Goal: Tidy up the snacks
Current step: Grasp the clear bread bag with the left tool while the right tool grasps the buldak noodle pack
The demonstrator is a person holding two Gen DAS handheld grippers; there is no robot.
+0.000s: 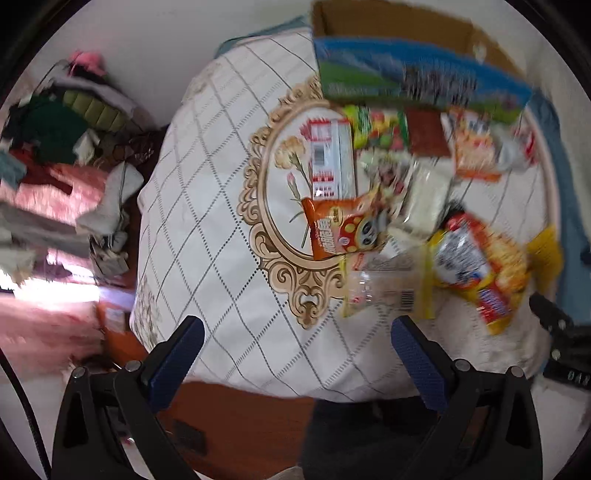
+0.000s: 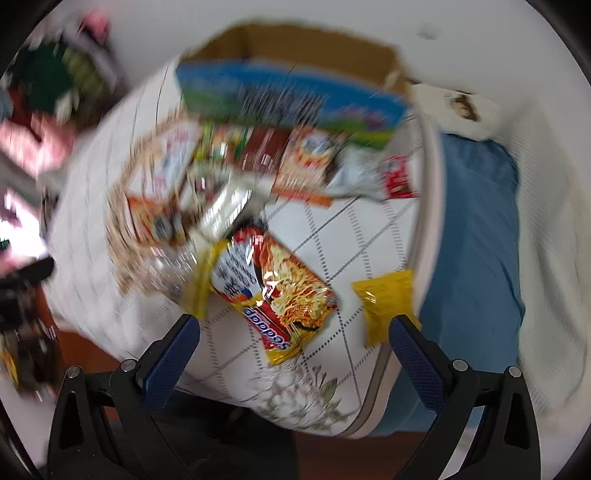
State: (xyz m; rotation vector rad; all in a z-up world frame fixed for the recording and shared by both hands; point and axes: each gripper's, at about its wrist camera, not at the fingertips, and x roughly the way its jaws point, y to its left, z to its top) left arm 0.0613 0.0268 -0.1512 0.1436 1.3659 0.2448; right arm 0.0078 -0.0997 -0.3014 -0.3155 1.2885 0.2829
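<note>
Left wrist view shows us the left gripper (image 1: pixel 297 334) released, its blue-padded fingers (image 1: pixel 177 362) spread wide over the near edge of a counter (image 1: pixel 207 221) covered with a white diamond-patterned cloth bearing an ornate gold oval frame. Nothing sits between the fingers. The snacks lie in a loose heap on the far right part of the counter: a white and red box (image 1: pixel 330 158), an orange packet (image 1: pixel 343 229) just near of it, a clear wrapped pack with a barcode (image 1: pixel 384 288), and a yellow and red noodle packet (image 1: pixel 476 266) to the right. Behind them a blue and green carton (image 1: pixel 417 81) lies in front of an open cardboard box (image 1: pixel 391 22). We see a pile of clothes (image 1: pixel 55 147) far left, beyond the counter.

From the right wrist view, blurred by motion, we see the right gripper (image 2: pixel 293 332) also released and empty, hovering above the near right edge of the counter (image 2: pixel 332 229). The noodle packet (image 2: pixel 273 288) lies just ahead between its spread fingers, with a small yellow sachet (image 2: pixel 384 306) apart to its right. The blue and green carton (image 2: pixel 288 99) and cardboard box (image 2: pixel 295 48) stand at the far side.
</note>
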